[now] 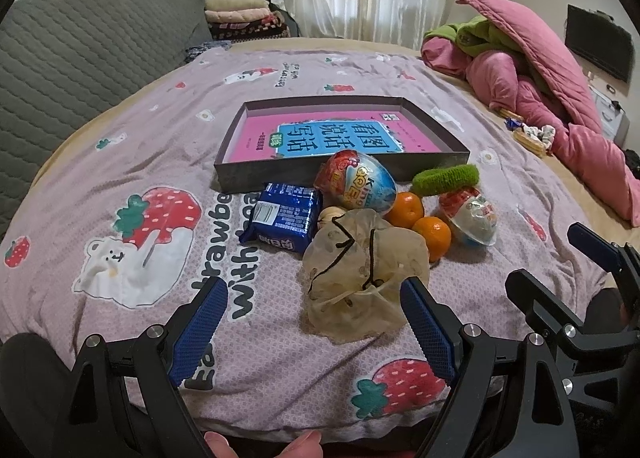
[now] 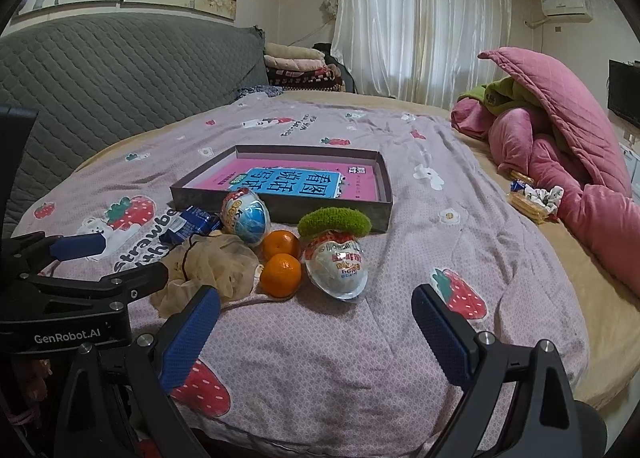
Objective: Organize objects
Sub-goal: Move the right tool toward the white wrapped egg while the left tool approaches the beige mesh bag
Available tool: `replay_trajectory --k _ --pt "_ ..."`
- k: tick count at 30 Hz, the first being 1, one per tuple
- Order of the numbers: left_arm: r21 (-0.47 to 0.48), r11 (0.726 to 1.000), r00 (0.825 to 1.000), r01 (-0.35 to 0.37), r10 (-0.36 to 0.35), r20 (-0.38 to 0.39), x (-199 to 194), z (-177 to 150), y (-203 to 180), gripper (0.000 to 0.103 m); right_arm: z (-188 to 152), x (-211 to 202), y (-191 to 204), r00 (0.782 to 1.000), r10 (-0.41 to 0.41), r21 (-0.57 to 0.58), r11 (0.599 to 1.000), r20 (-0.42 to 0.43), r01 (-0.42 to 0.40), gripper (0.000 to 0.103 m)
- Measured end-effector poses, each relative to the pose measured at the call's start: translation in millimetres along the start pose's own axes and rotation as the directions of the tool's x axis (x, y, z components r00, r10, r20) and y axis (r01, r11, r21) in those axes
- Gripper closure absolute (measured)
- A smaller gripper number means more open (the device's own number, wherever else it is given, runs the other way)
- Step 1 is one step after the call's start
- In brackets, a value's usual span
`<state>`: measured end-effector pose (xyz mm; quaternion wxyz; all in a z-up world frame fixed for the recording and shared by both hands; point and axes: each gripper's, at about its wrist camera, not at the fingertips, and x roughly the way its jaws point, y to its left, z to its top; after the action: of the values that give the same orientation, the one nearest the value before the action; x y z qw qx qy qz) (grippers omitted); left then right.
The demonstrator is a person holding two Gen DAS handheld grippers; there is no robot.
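A shallow grey box holding a pink and blue book lies on the bed. In front of it sits a pile: a blue snack pack, two foil toy eggs, two oranges, a green hair band and a beige mesh pouch. My left gripper is open just short of the pouch. My right gripper is open, short of the oranges and the nearer egg.
The bed has a lilac strawberry-print blanket. A pink and green quilt heap lies at the right, with small snacks beside it. A grey headboard rises at the left.
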<state>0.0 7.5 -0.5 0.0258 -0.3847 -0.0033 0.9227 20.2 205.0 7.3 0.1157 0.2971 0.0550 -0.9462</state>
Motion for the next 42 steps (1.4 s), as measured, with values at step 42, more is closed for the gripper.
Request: replay_trajectory --k 42 --pt "-0.056 0.991 0.991 0.118 -0.121 -0.055 47.7 -2.6 15.8 0.014 -7.9 39.7 -36.6 0.995 0.014 0.065 0.998 -0.101 -0.007 0.006"
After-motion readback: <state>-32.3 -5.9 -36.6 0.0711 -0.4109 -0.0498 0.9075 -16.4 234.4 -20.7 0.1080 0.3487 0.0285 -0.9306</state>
